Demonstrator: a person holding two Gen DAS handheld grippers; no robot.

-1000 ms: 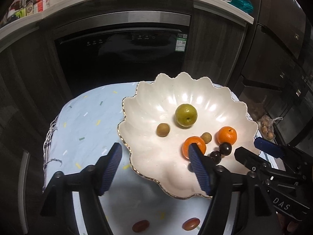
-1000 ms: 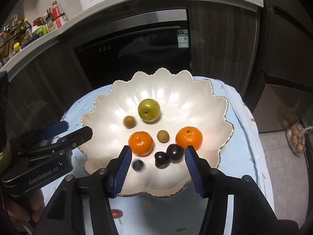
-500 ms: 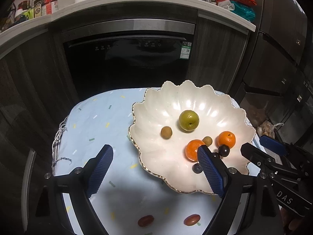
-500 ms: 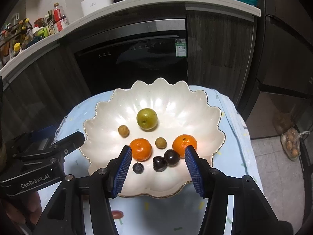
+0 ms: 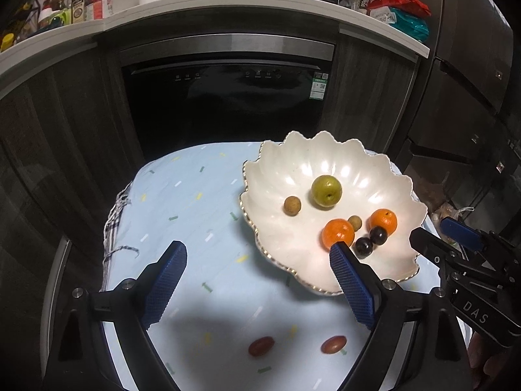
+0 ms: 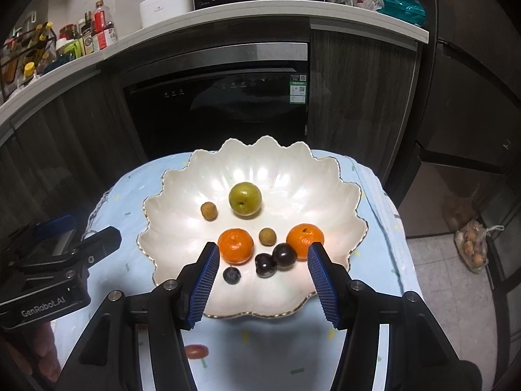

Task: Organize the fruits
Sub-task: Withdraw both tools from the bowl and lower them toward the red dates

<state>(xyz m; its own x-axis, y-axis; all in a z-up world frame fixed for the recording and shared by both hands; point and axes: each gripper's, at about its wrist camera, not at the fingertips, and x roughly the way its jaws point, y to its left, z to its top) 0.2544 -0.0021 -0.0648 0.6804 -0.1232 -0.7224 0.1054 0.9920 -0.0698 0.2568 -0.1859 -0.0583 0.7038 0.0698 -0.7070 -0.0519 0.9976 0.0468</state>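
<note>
Your left gripper point(image 5: 257, 273) hangs wide apart and empty over the blue cloth point(image 5: 195, 202), lower centre. Your right gripper point(image 6: 262, 260) is parted, gripping nothing, at the near edge of the bowl point(image 6: 293, 176). Two red fruits point(image 5: 260, 346) lie on the cloth at the bottom of the frame.

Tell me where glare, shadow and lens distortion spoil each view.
Left wrist view: fisheye bends the countertop into an arc, corners go black, a dark shadow falls on the blue tablecloth near the two red fruits. Right wrist view: bright glare patches on the white scalloped bowl around the green fruit; same curved edges; the dishwasher front is nearly black.
</note>
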